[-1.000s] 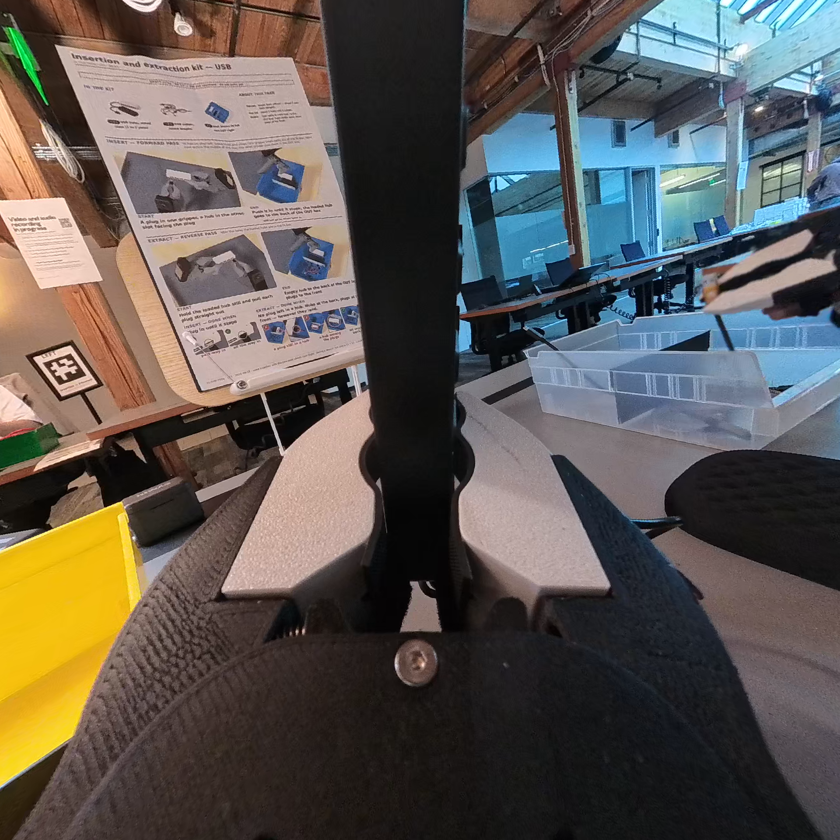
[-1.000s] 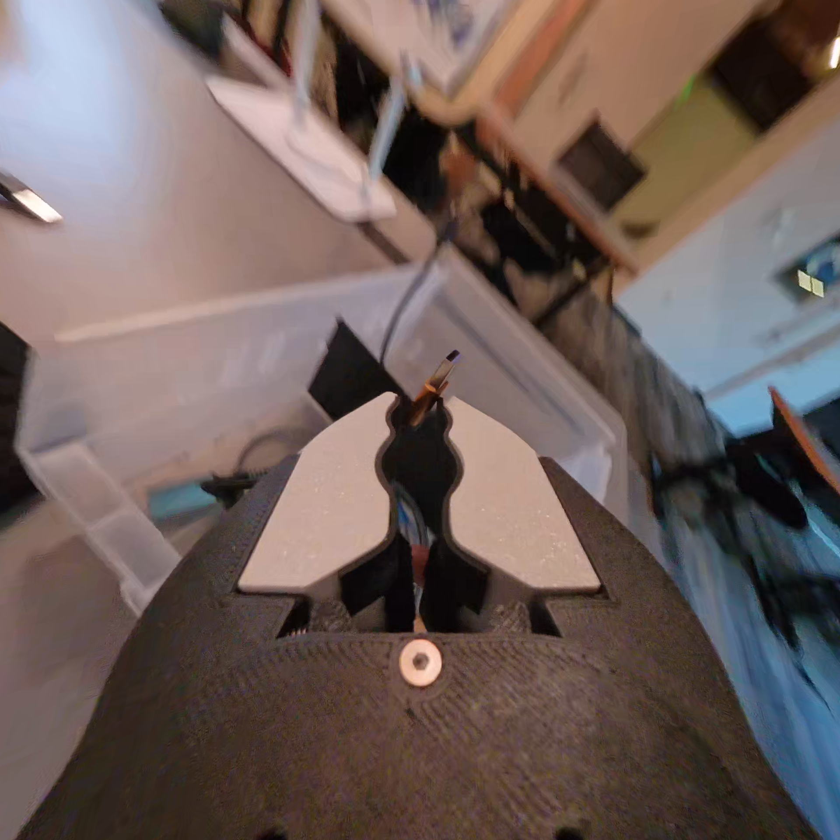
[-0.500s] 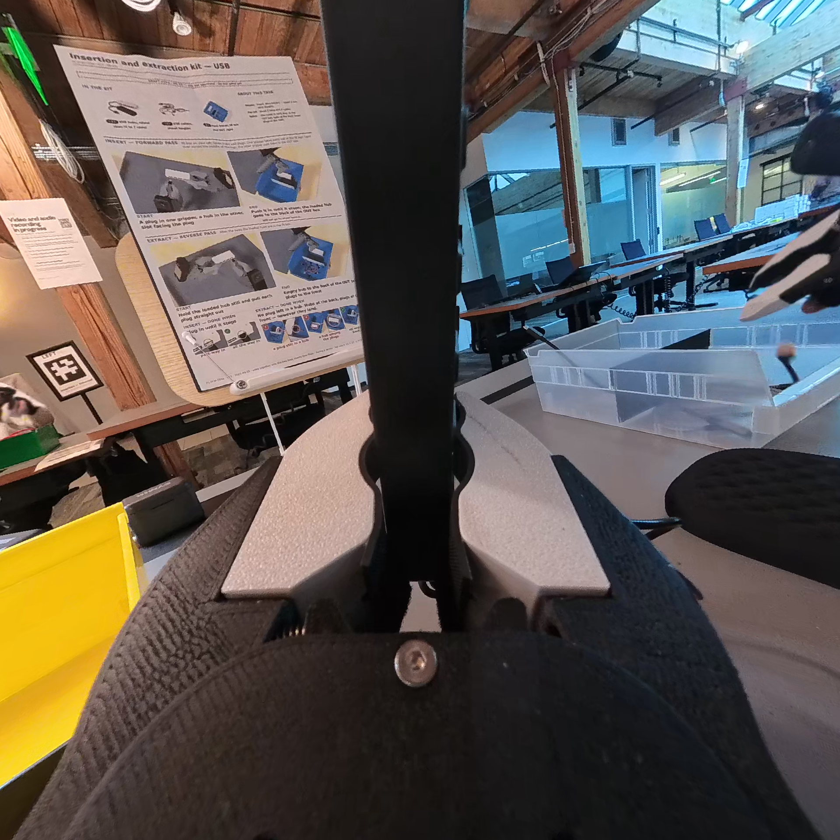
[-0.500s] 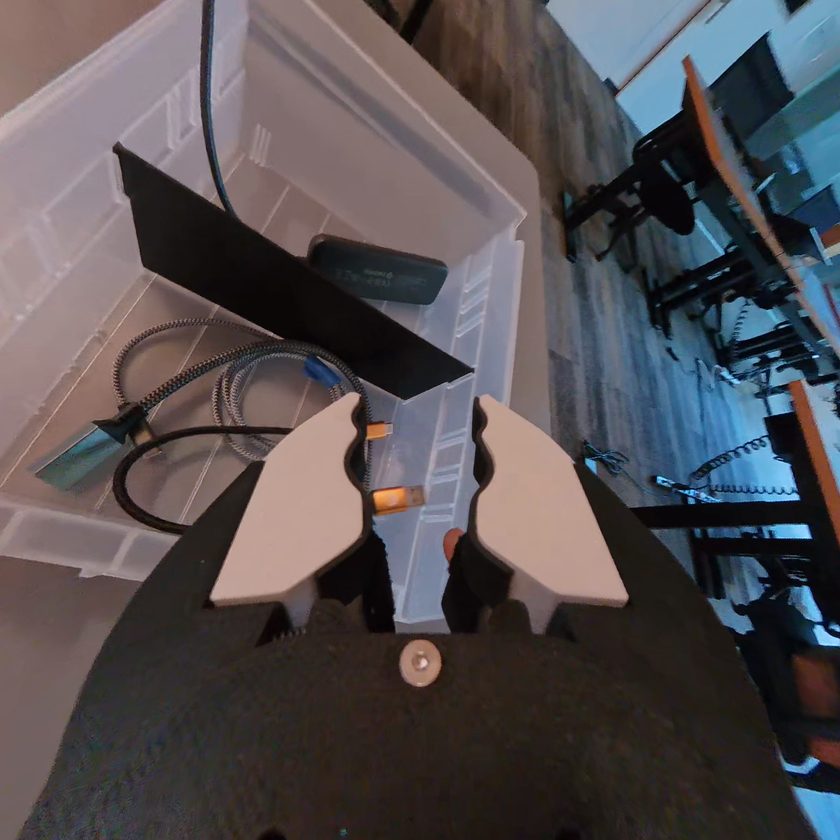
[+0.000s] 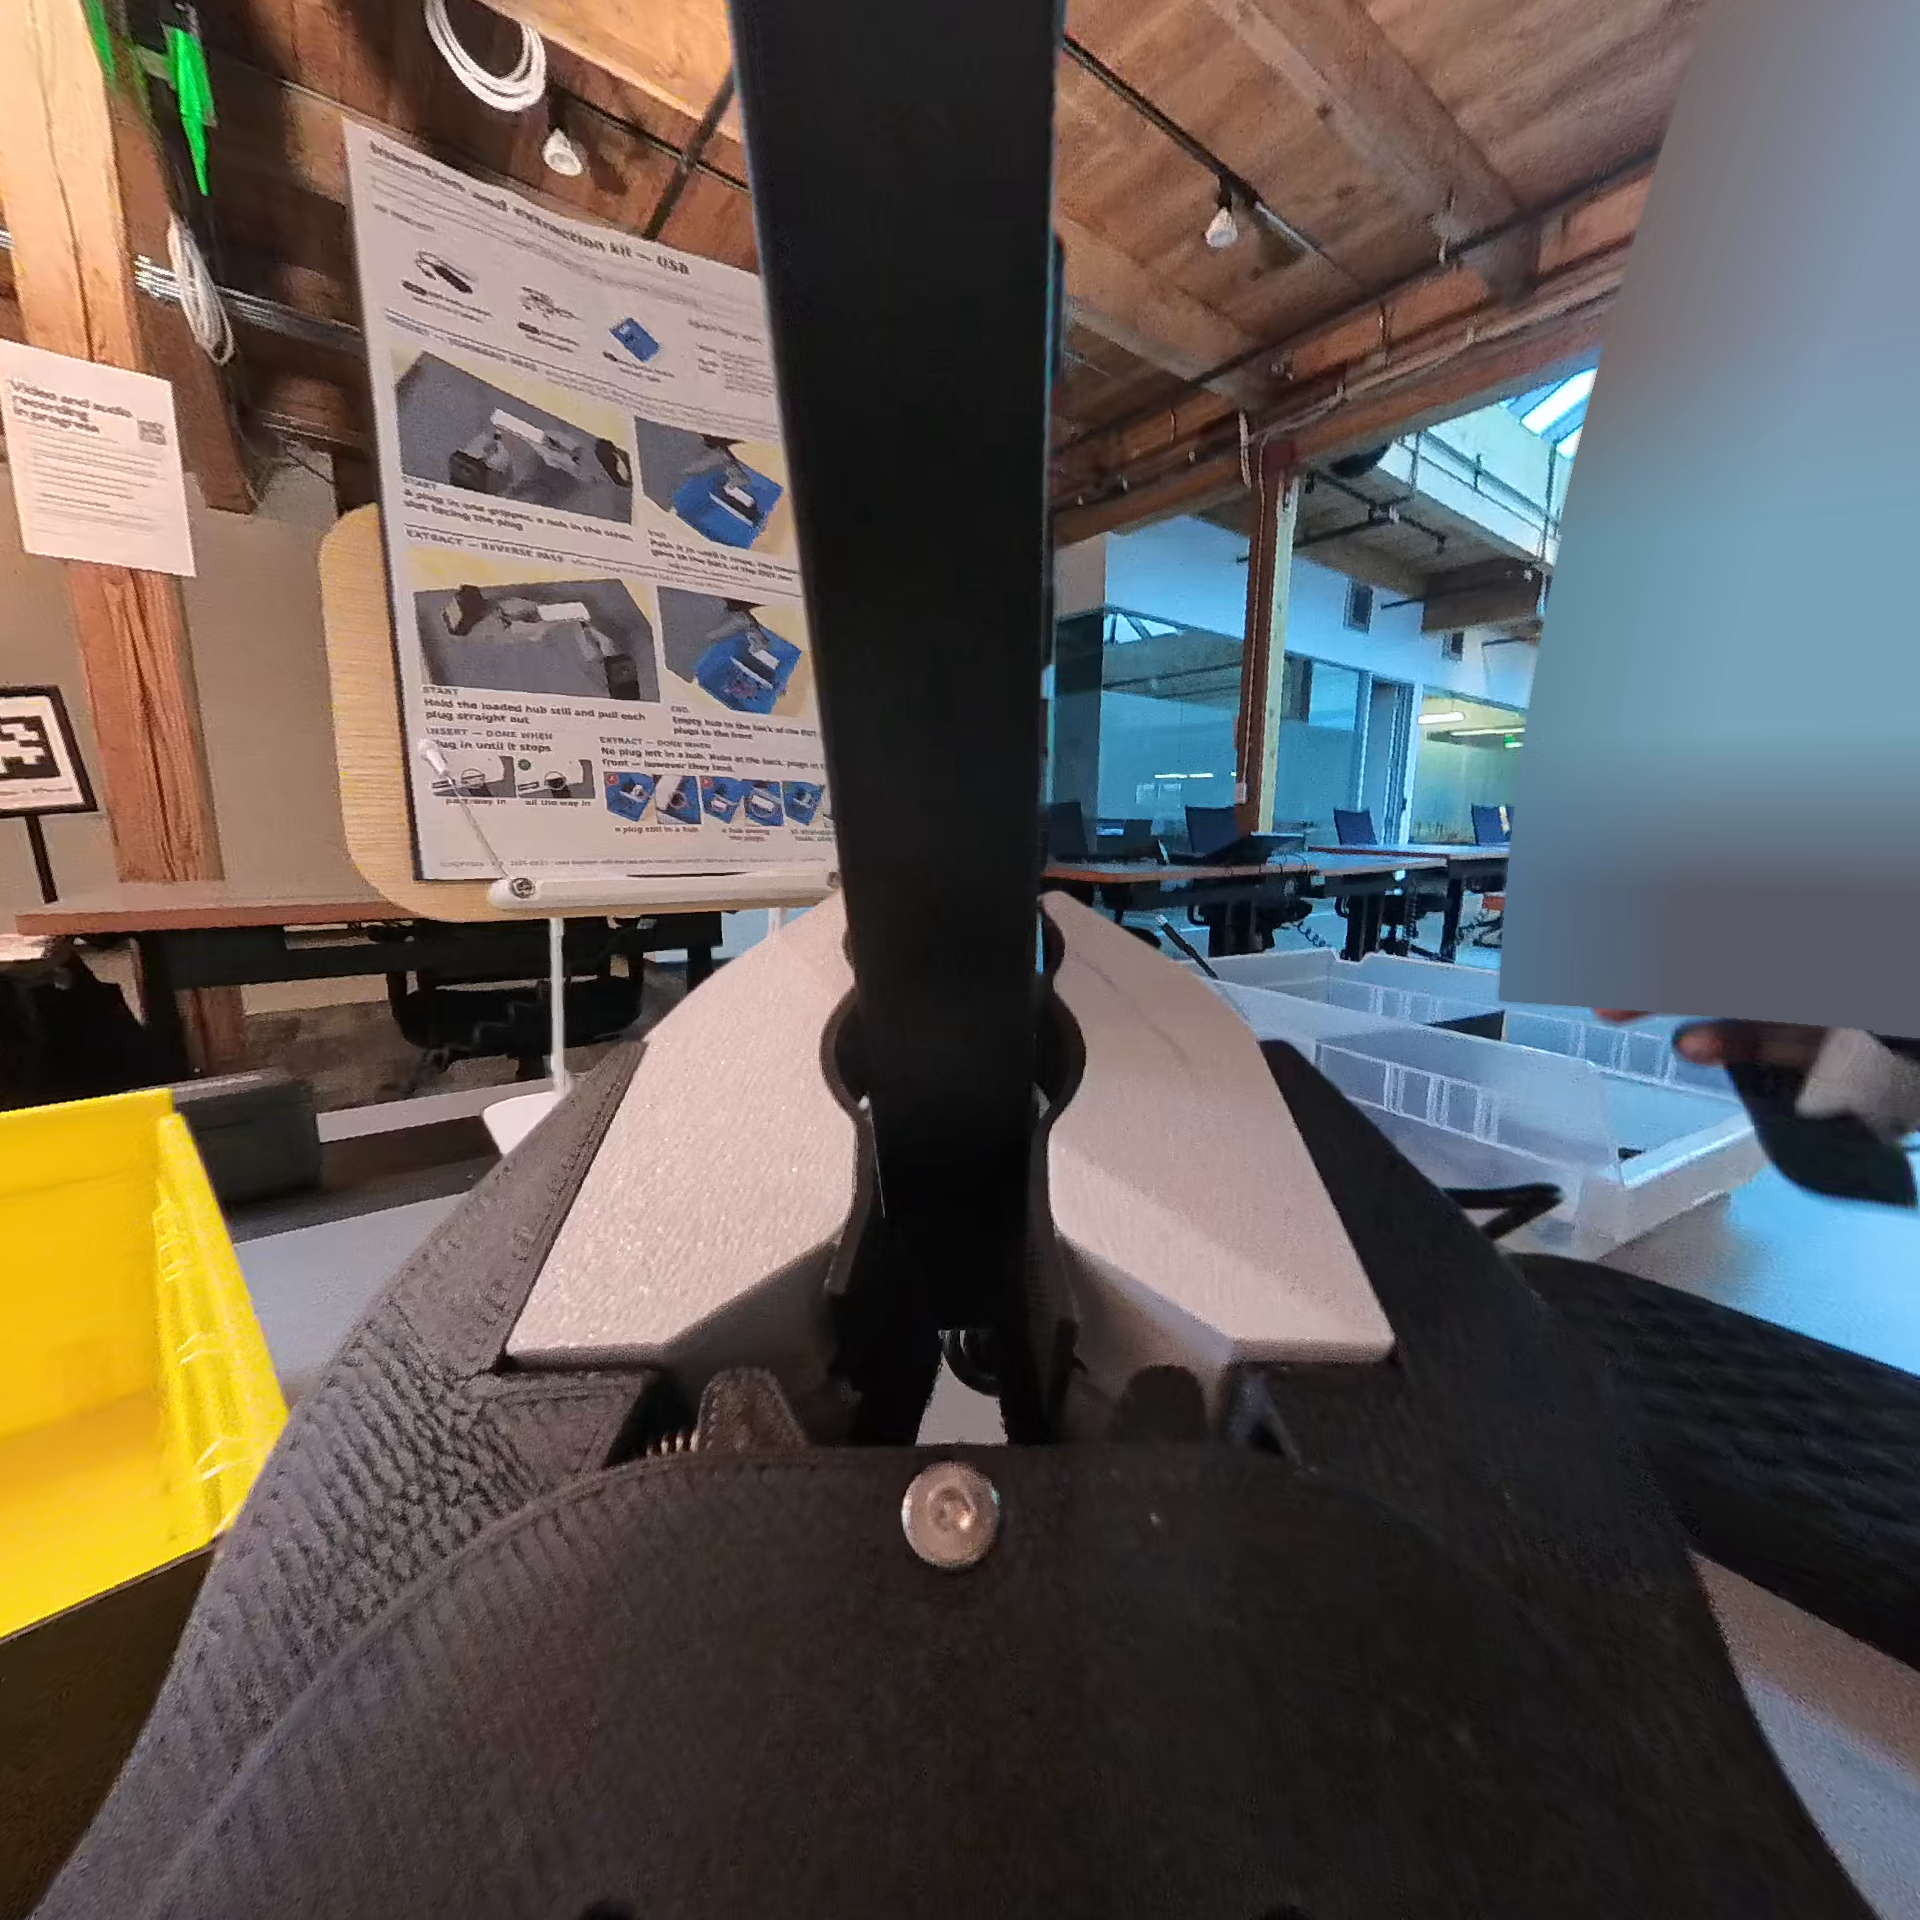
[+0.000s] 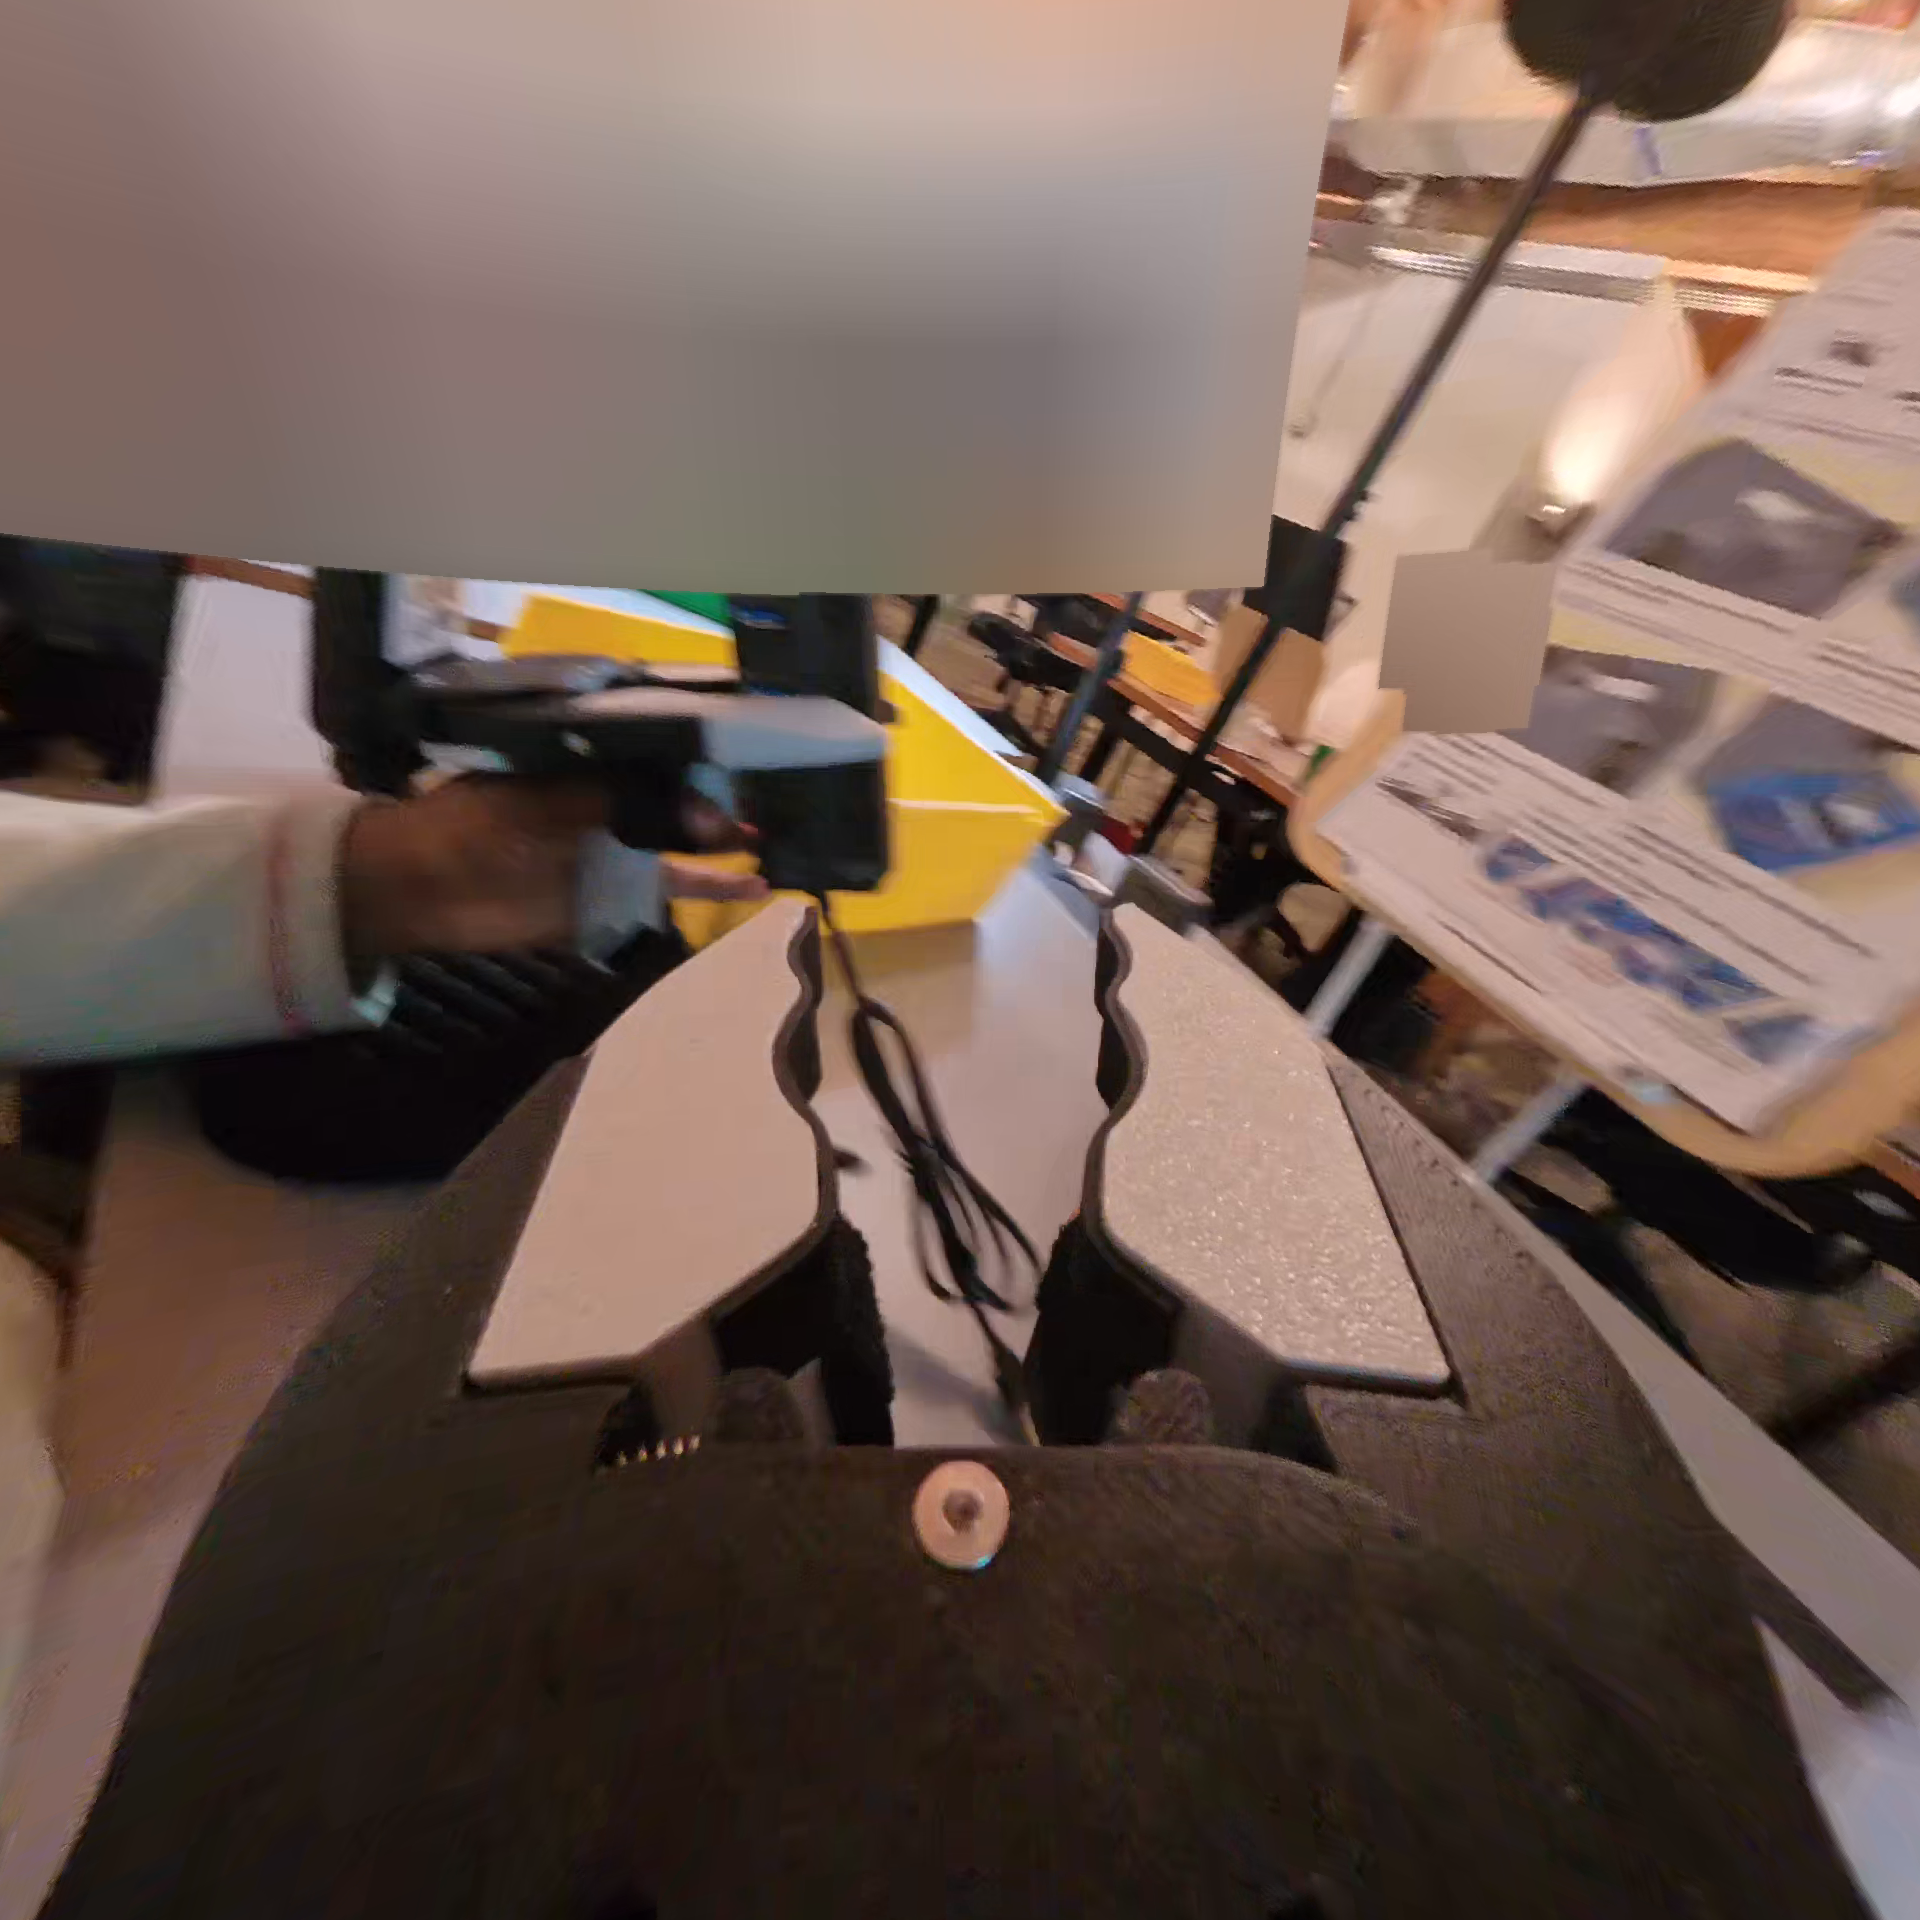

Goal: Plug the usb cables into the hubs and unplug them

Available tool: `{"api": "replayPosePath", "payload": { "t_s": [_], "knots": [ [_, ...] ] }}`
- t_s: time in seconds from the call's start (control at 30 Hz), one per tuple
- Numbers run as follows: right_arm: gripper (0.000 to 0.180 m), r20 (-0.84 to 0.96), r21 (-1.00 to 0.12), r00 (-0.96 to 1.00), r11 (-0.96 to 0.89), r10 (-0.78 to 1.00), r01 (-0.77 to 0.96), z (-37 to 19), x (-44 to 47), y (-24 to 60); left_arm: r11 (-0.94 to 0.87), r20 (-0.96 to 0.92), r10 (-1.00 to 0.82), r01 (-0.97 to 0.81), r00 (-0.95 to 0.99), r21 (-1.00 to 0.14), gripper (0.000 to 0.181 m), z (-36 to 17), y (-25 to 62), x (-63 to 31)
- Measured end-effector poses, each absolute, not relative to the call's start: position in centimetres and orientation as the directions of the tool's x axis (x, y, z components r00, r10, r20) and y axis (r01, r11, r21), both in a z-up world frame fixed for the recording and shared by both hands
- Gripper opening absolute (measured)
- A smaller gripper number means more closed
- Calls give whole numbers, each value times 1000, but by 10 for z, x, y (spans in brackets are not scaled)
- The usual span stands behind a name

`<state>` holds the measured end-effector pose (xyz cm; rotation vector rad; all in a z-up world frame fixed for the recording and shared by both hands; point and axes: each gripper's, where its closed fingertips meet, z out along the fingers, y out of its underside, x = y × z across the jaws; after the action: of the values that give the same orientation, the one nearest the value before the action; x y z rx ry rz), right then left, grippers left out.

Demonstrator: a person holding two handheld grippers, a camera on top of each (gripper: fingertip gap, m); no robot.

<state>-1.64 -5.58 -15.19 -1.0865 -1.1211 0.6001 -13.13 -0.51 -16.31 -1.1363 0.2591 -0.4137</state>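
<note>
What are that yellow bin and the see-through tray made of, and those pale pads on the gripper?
The yellow bin looks like glossy moulded plastic, with light glinting along its rim. The clear tray seems to be frosted translucent plastic with ribbed walls. The left gripper's pale fingers have a grainy matte surface, possibly printed plastic; I cannot tell for sure.

1. A large printed poster [image 5: 592, 540] covers most of a pale wooden board [image 5: 358, 707], its foot on the white ledge along the board's lower edge. It bears a bold heading at the top edge, captioned photographs in rows and a strip of small pictures near the bottom edge. The print is legible in the left wrist view and motion-blurred in the right wrist view.
2. A small white notice sheet [image 5: 99, 457] is fixed to a wooden post [image 5: 135, 675]. It has a short heading, a small square code at its upper right corner and fine print too small to read.
3. A black-framed sign [image 5: 36, 748] with a black-and-white square marker stands on a thin black stem beside the post.
</note>
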Motion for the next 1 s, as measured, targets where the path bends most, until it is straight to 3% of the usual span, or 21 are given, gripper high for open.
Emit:
{"api": "replayPosePath", "payload": {
  "t_s": [0.07,0.2,0.33,0.73,0.93,0.97,1.0],
  "knots": [
    [50,426,-904,328,409,843,124,-163,-59,-71,377,-2,-431,178,902,-909,26,-162,-8,-133],
    [44,605,-791,334,499,723,354,-196,-106,-55,407,-33,-396,143,918,-902,26,-159,-11,-133],
    [28,577,-812,334,481,746,331,-203,-128,-50,412,-26,-408,158,913,-897,27,-157,-13,-132],
    [16,575,-816,335,497,746,294,-202,-137,-48,409,20,-462,233,887,-882,27,-154,-16,-131],
    [15,638,-770,378,550,671,324,-198,-134,-53,517,-138,-341,63,930,-853,28,-145,-24,-130],
    [16,632,-775,373,551,679,308,-197,-131,-56,506,-115,-301,56,947,-861,26,-147,-20,-137],
    [15,612,-790,393,559,686,254,-191,-124,-62,507,-124,-141,-36,982,-861,26,-148,-13,-162]
  ]
}}
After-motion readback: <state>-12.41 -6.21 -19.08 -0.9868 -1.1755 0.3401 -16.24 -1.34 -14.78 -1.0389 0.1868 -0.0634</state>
